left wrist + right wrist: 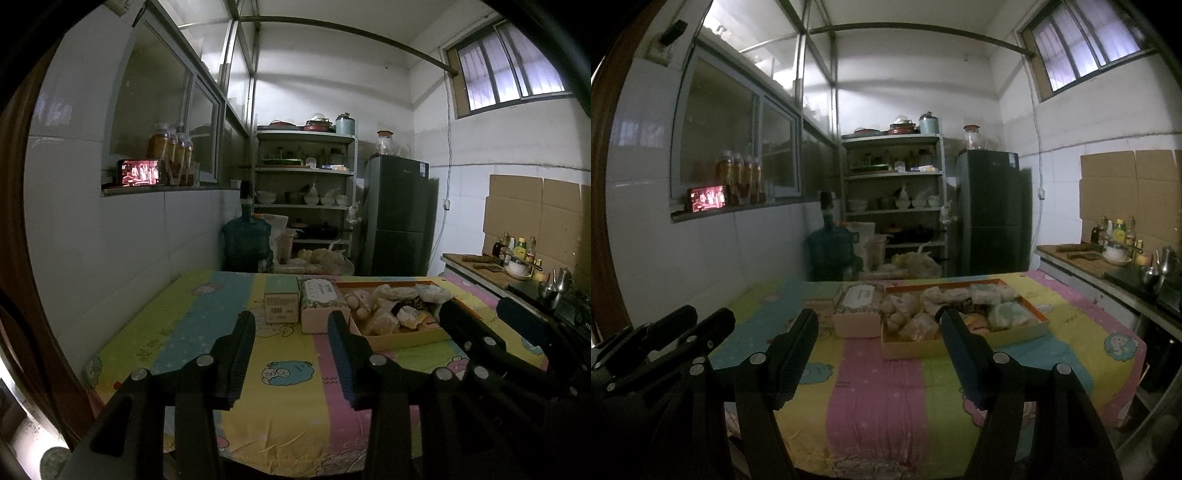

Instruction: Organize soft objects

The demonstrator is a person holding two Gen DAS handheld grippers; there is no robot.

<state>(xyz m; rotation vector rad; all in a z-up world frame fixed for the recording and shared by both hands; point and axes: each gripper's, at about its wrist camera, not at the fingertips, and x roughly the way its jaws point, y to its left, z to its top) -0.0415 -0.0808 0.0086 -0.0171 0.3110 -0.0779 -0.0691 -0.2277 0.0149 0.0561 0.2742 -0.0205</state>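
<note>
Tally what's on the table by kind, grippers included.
Small boxes: 2, green-topped box and pink box
Orange-rimmed tray of soft packets: 1, packets too jumbled to count
Grippers: 2, left gripper, right gripper
Total: 5

A shallow orange-rimmed cardboard tray lies flat on the striped cloth, toward the table's 1 o'clock. Soft packets fill it in a loose heap: pale beige and yellowish lumps at its 9 o'clock end, pale green ones at 3 o'clock.
</note>
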